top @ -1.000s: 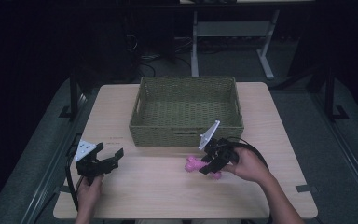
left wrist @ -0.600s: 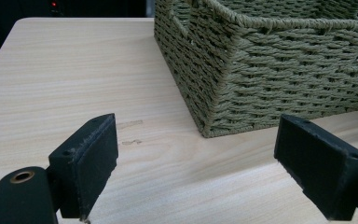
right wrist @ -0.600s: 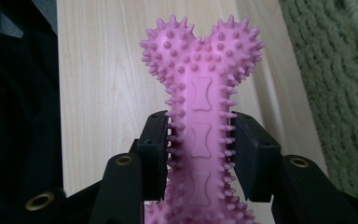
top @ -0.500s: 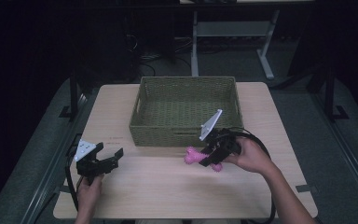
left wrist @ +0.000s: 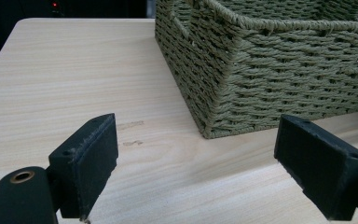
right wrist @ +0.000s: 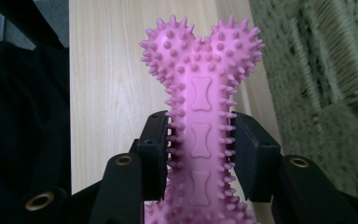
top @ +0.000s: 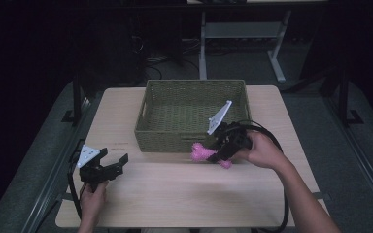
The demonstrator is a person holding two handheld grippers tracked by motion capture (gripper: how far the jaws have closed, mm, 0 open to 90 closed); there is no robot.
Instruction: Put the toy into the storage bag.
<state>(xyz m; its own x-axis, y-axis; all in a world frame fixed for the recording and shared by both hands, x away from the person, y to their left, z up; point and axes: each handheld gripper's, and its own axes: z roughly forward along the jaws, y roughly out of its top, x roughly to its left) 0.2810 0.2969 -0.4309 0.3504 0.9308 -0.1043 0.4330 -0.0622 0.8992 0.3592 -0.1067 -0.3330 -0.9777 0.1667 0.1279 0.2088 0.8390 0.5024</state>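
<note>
Right gripper (top: 212, 154), clamped on pink bone toy (top: 203, 152), higher now beside basket (top: 145, 127).

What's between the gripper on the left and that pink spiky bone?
Only bare wooden table. The high view shows the left gripper apart from the pink bone, nothing lying between them.

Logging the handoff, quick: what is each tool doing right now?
Left tool: open, nothing between its jaws, low over the table.
Right tool: closed on the pink bone toy, beside the basket.
</note>
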